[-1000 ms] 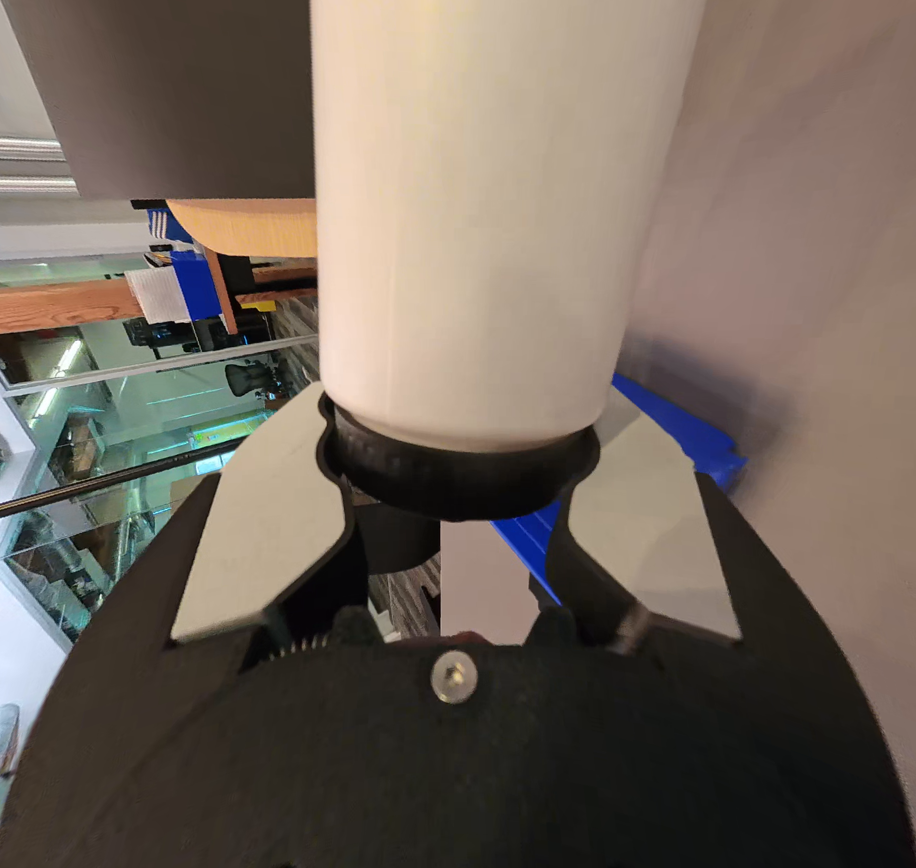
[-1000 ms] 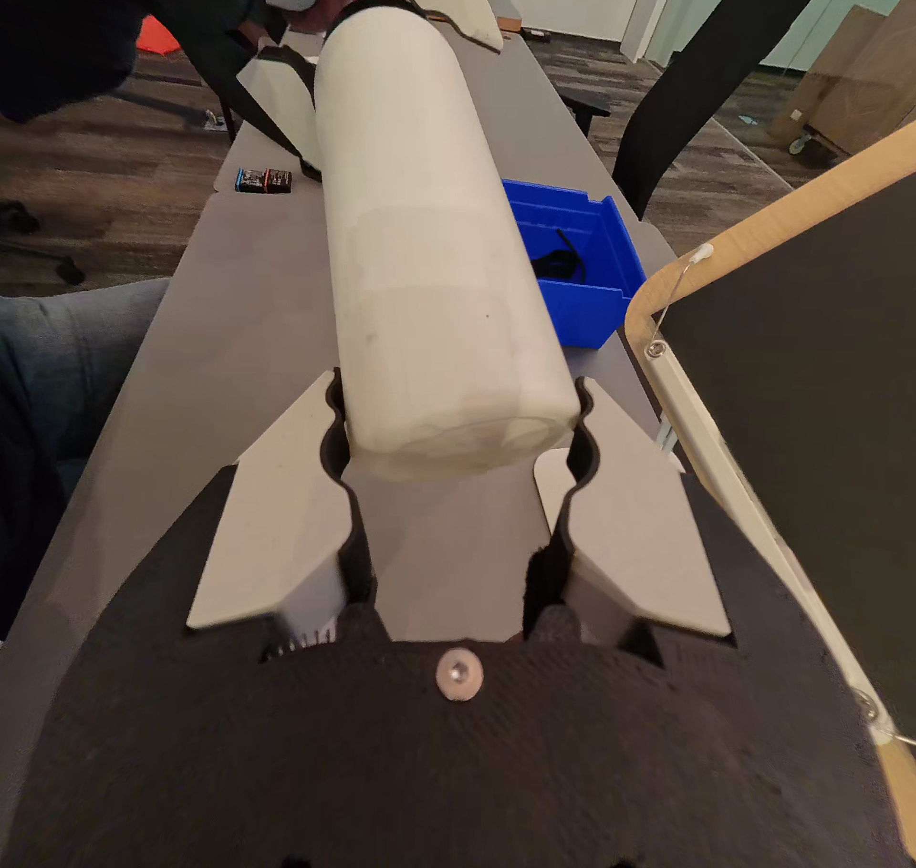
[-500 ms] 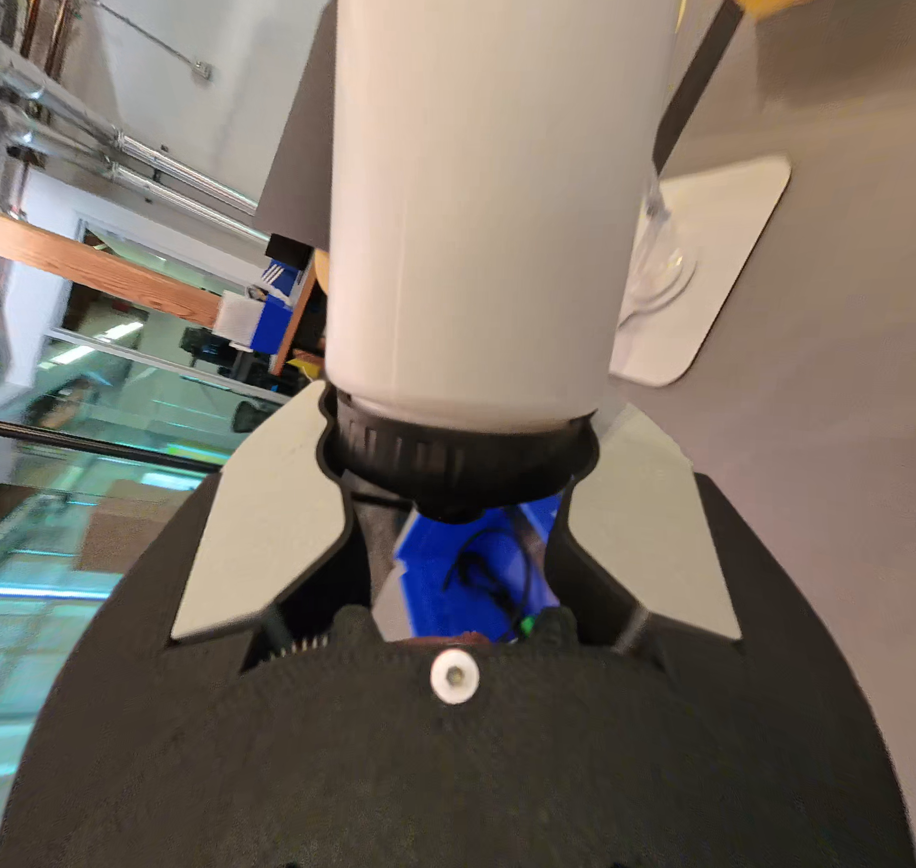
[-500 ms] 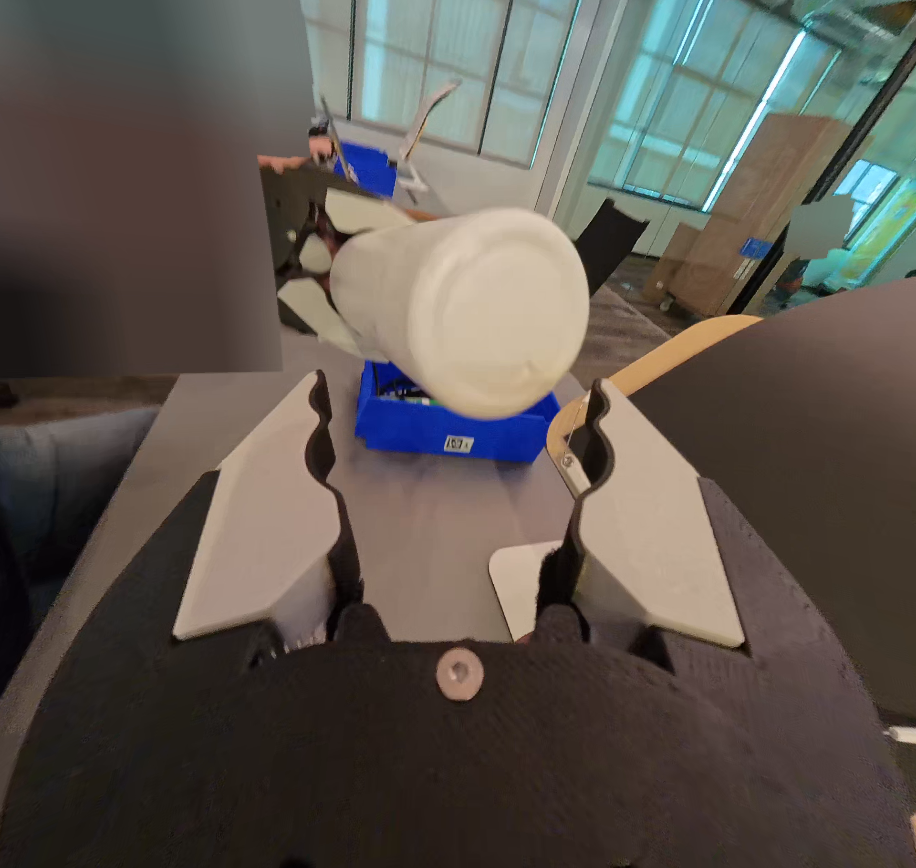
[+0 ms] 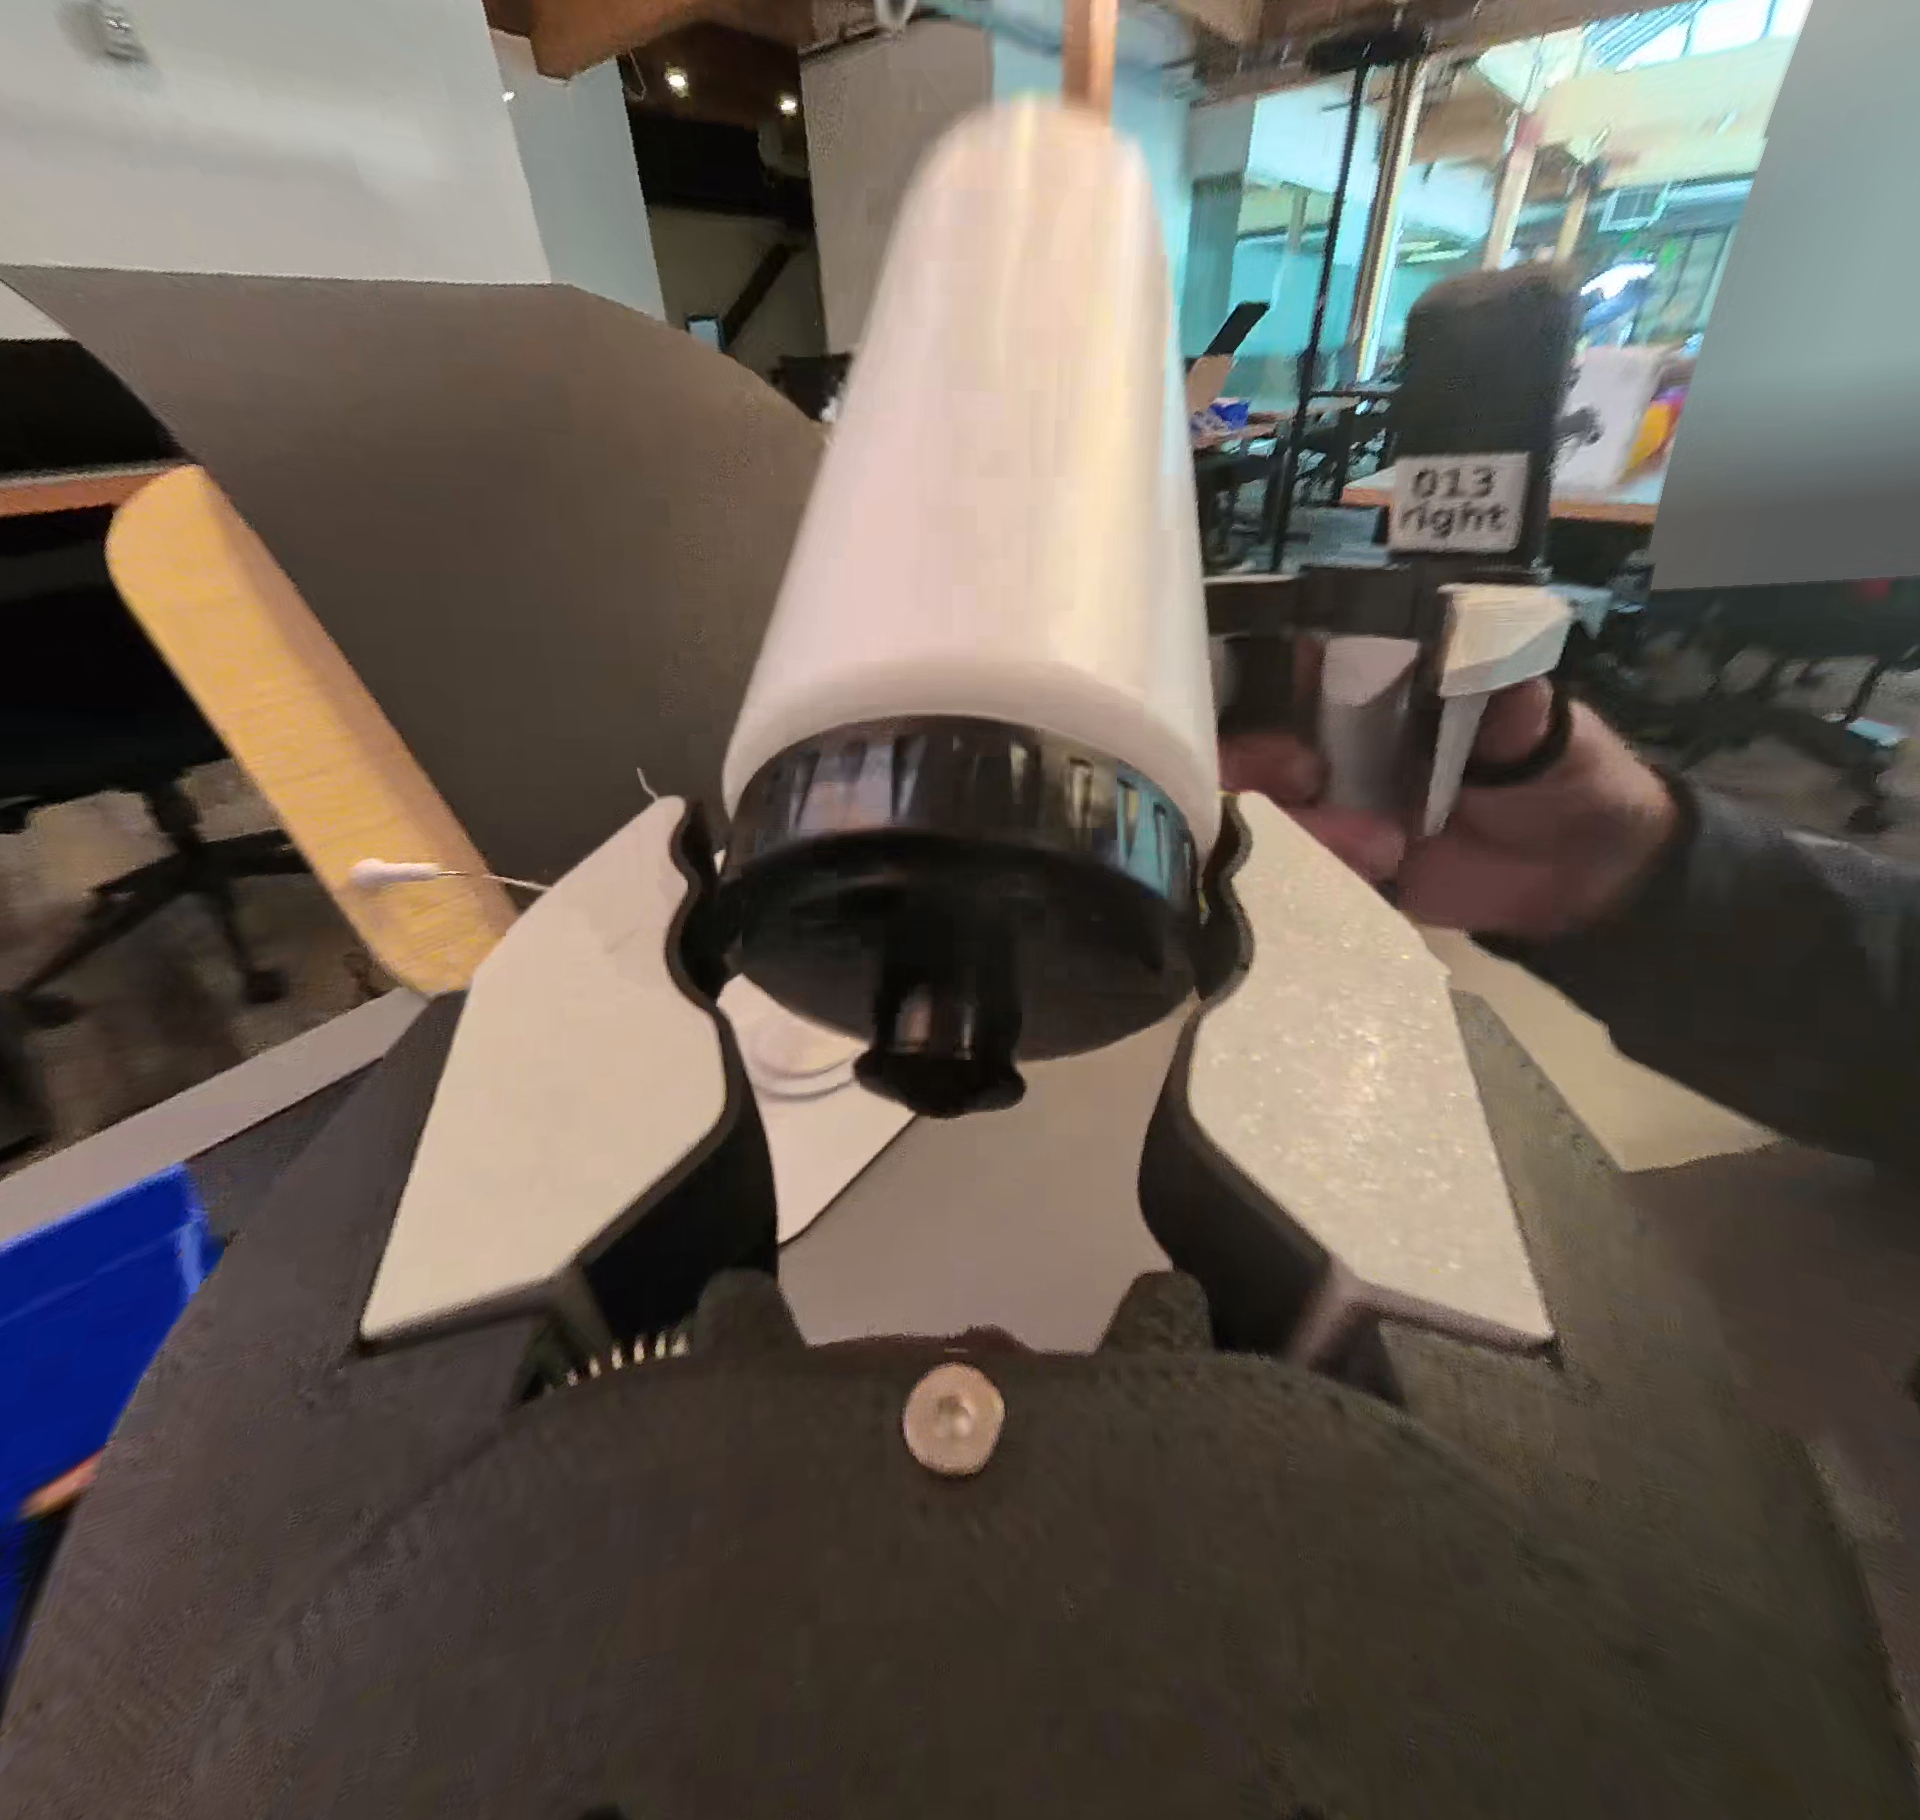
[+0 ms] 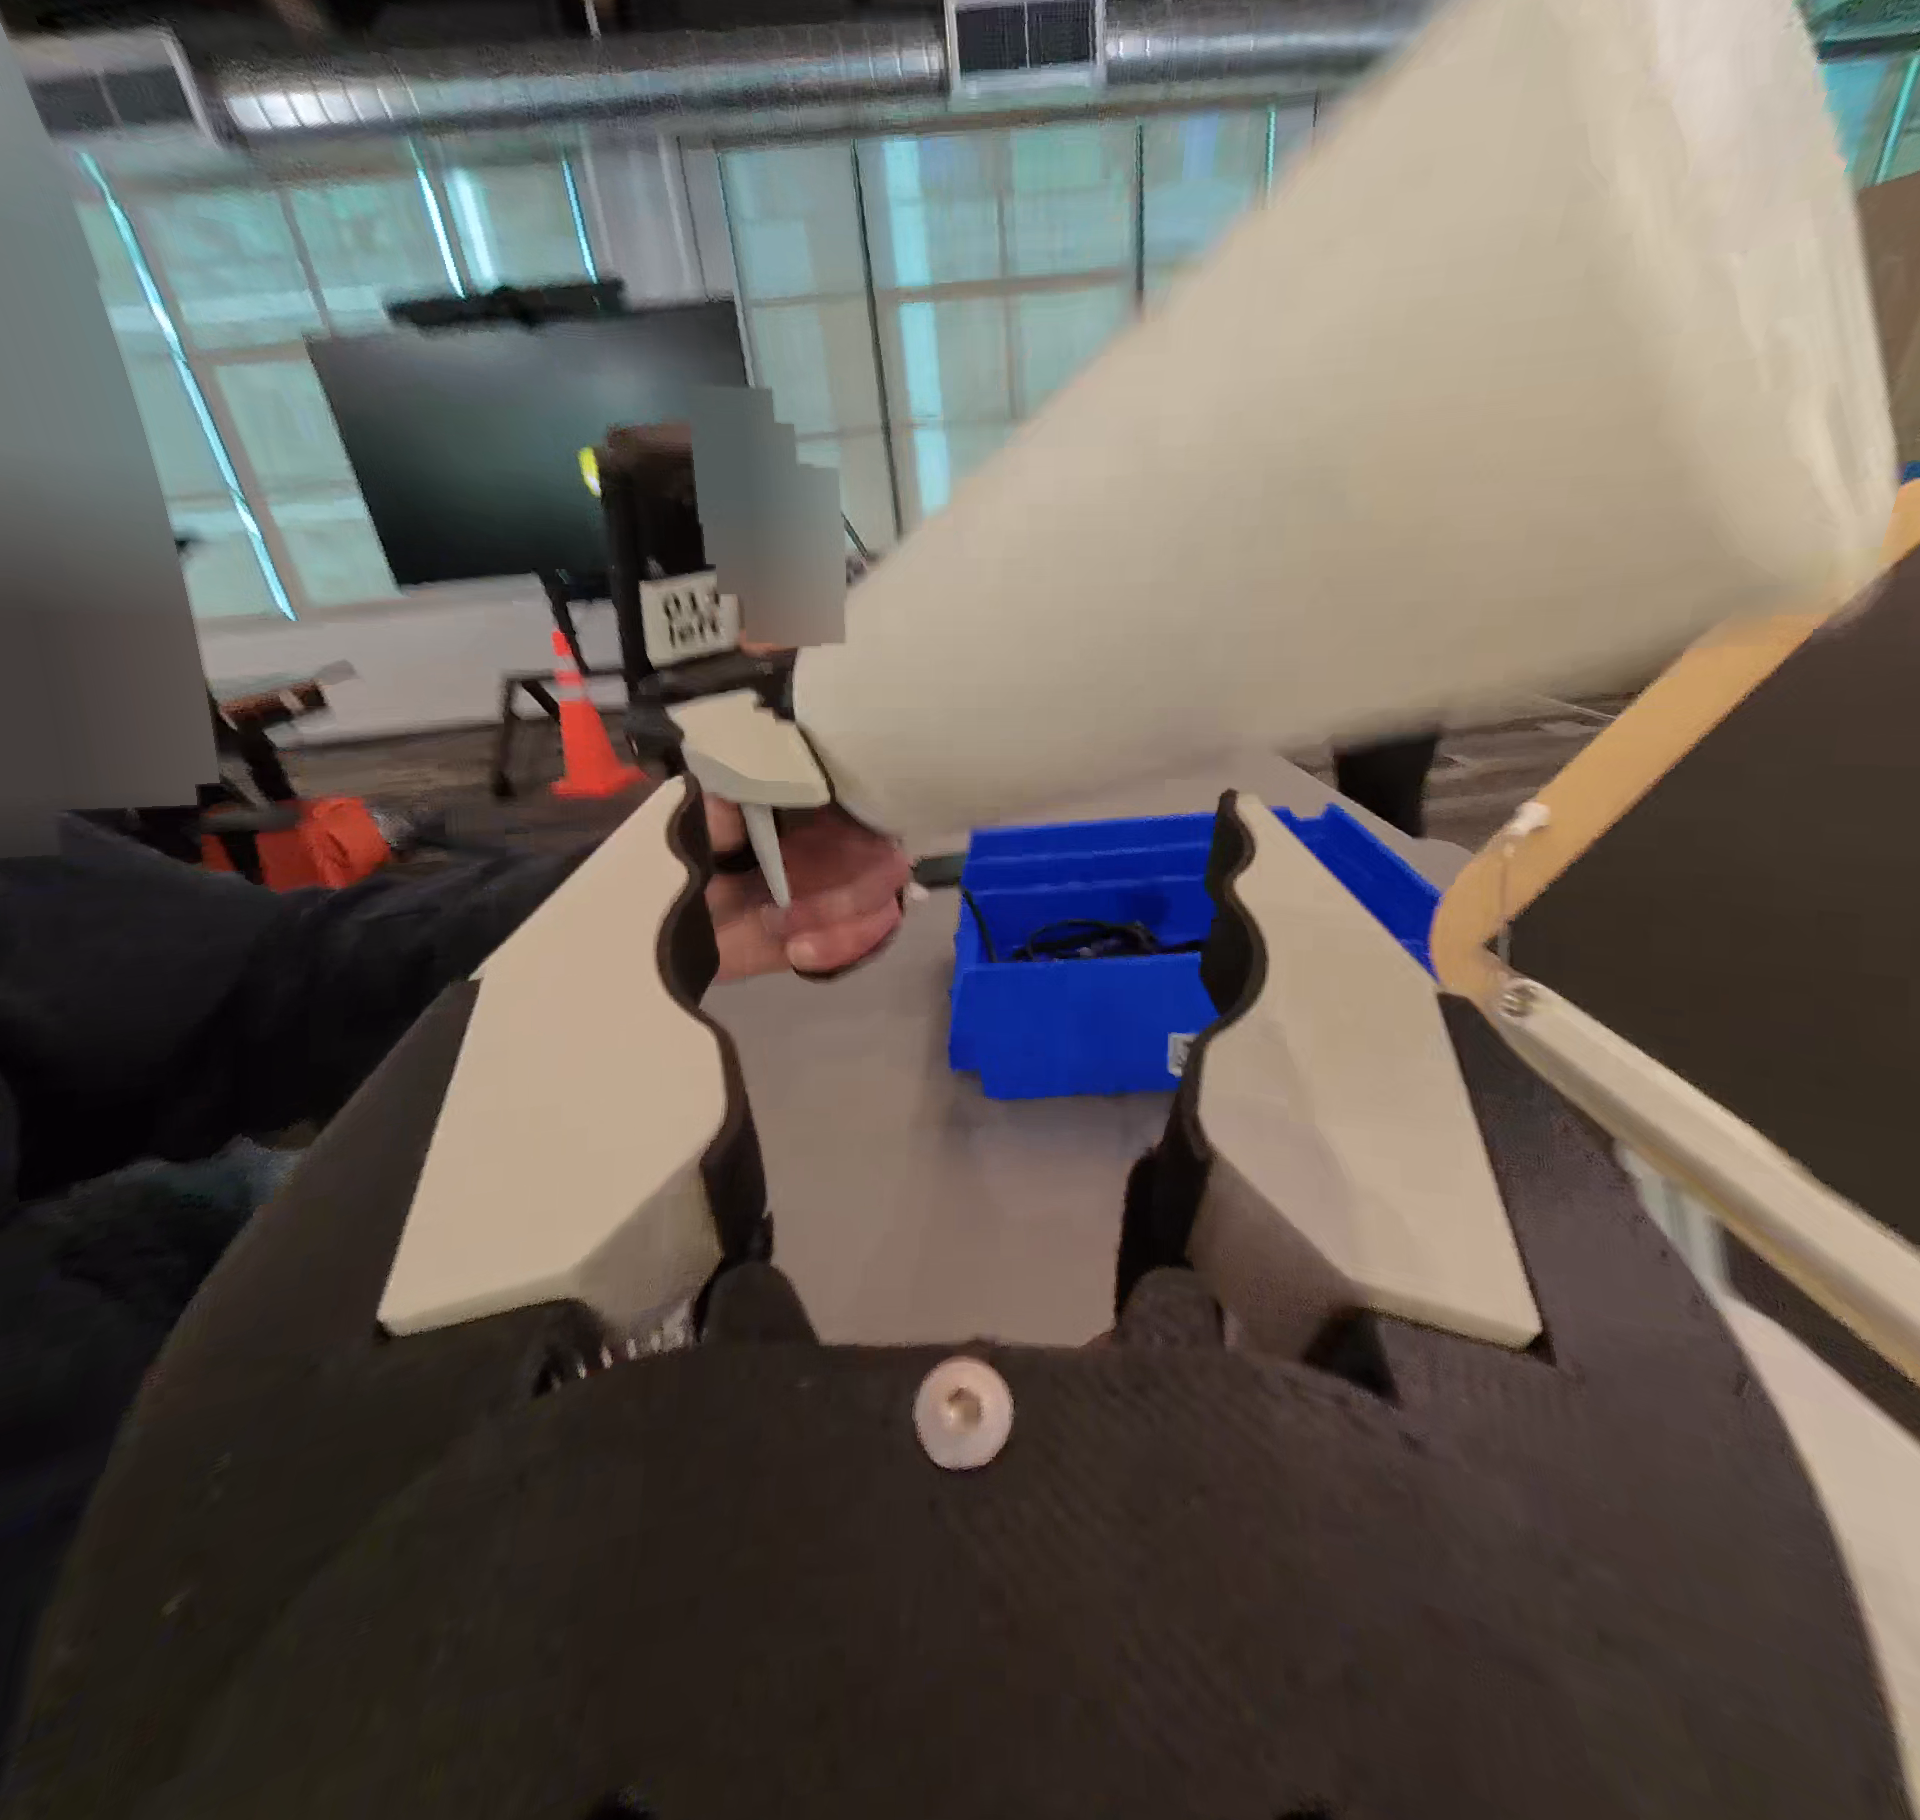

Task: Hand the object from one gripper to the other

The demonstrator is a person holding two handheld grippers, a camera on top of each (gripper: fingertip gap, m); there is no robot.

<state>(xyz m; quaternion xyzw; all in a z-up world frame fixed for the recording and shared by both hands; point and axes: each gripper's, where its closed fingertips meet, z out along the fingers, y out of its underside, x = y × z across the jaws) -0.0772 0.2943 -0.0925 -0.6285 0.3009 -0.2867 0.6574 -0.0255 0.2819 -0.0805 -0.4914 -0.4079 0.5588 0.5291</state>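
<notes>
1. The tall white cylindrical bottle with a black ribbed cap [image 5: 997, 565] is filling the centre of the left wrist view, its body tilting up and away.
2. The left gripper [image 5: 956, 840] is clenching its jaws around the black cap.
3. The right gripper [image 6: 956, 825] is sitting released with nothing between its jaws, above the grey table [image 6: 883, 1147].
4. The bottle is crossing the upper right of the right wrist view, above the blue plastic bin [image 6: 1081, 1032].

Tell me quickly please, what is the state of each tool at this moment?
Left tool: closed on the black ribbed cap of the tall white cylindrical bottle.
Right tool: open, holding nothing.
</notes>
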